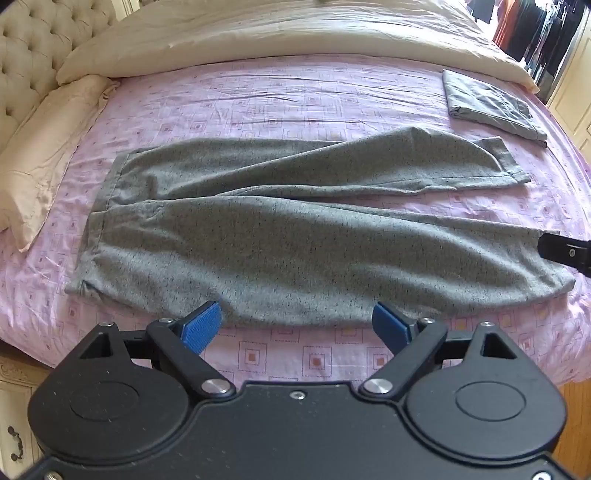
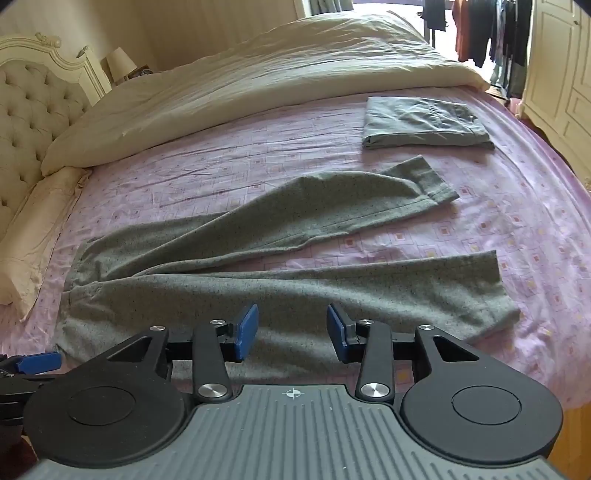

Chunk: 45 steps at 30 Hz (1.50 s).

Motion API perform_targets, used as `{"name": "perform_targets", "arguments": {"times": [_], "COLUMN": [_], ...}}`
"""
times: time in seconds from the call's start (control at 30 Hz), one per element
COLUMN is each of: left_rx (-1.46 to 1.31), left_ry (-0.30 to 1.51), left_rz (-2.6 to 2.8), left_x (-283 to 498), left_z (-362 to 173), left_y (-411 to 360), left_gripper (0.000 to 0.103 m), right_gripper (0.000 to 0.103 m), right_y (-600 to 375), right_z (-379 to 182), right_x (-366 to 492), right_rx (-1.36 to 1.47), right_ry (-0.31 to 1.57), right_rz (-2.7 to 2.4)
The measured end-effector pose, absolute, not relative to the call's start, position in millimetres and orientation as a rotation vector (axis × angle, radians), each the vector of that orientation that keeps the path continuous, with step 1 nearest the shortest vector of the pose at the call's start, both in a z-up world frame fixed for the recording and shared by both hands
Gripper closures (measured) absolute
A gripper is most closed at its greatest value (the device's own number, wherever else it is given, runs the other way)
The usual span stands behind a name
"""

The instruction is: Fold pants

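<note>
Pants [image 1: 295,236]: grey speckled, spread flat on the bed [image 1: 258,107], long axis from 9 to 3 o'clock, waistband at 9, cuffs at 3; legs splayed apart toward the cuffs.
Sheet [image 1: 280,354]: pink, square-patterned; a bare strip along the near edge at 6.
Duvet [image 1: 280,33]: cream, heaped at 12.
Pillow [image 1: 48,155]: at 9.
Folded grey garment [image 1: 491,107]: at 2, apart from the pants.
Left tongs [image 1: 295,325]: spread wide, empty, at the pants' near edge.
Right tongs [image 2: 291,328]: half spread, empty, above the near leg.

Pants [image 1: 295,236] spread across bed sheet [image 1: 258,99]; folded garment [image 1: 491,105] behind right leg; duvet [image 1: 277,33] farther back.
</note>
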<state>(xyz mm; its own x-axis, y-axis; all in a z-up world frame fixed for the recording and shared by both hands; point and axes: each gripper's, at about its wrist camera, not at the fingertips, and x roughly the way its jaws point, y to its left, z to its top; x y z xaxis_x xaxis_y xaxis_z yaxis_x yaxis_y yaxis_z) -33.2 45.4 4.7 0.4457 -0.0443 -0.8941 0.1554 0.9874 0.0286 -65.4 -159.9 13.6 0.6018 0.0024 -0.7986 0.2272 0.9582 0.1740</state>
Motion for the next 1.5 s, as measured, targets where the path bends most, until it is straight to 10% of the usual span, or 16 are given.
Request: {"name": "perform_targets", "arguments": {"times": [1.5], "left_rx": [0.128], "left_ry": [1.084], "left_rz": [-0.206], "left_x": [-41.4], "left_z": [12.4], "left_y": [78.6], "left_gripper": [0.013], "right_gripper": [0.063], "right_y": [-126.5], "right_z": [13.7], "right_x": [-84.9], "right_rx": [0.311], "right_ry": [0.916], "right_rz": [-0.177]}}
